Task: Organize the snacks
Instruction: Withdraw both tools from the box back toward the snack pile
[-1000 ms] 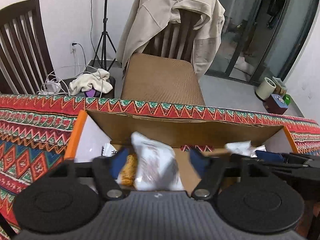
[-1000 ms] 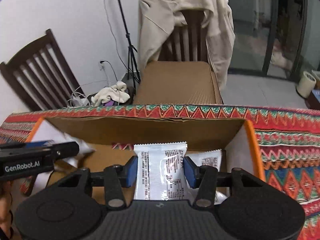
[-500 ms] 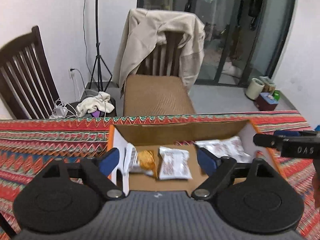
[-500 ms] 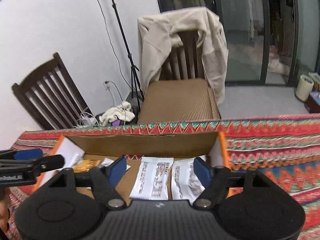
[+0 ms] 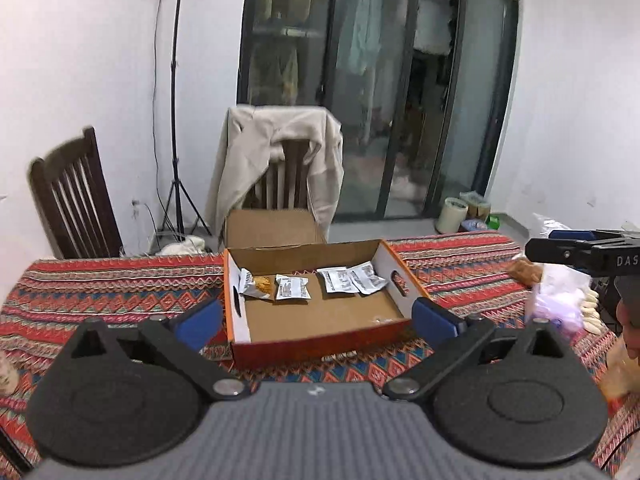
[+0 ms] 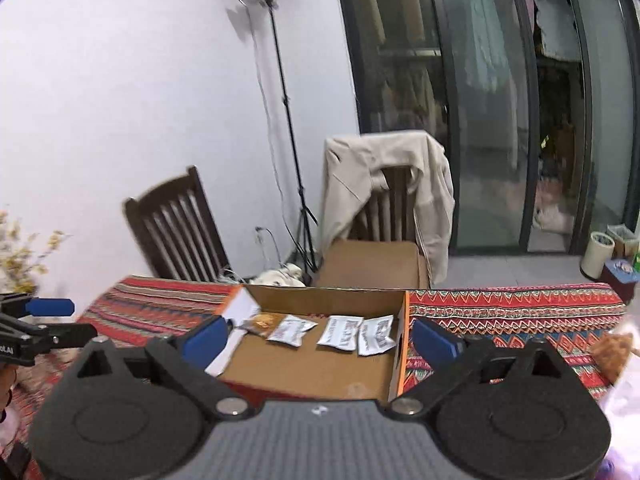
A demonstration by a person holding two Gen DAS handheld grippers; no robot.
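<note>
From the left wrist view, the left tool [image 5: 316, 319] hangs wide open and empty above the near edge of the cardboard box [image 5: 320, 334], which sits on the table [image 5: 100, 292] with its patterned cloth. Four snacks lie in a row along the far wall of the box: a yellow-and-white packet [image 5: 256, 285] at far left, a white packet [image 5: 293, 286] just beside it, then a pair of white packets [image 5: 352, 279] overlapping toward the right. Off to the right, a clear bag of loose snacks [image 5: 556, 288] waits on the table, with the right tool's body poking in above it. Over to the right wrist view: the right tool [image 6: 318, 338] is spread open too, gripping nothing, the box [image 6: 402, 344] straight ahead, and the same four packets lined up, the two right-hand white ones [image 6: 360, 334] touching. A brown snack [image 6: 612, 354] shows at the right edge, blurred. The next step looks like fetching another snack from that bag. To do it well, pinch one packet by its flat sealed edge, lift it clear of the bag, and set it in the bare near half of the box, label up, starting a second tidy row rather than piling onto the first.
</note>
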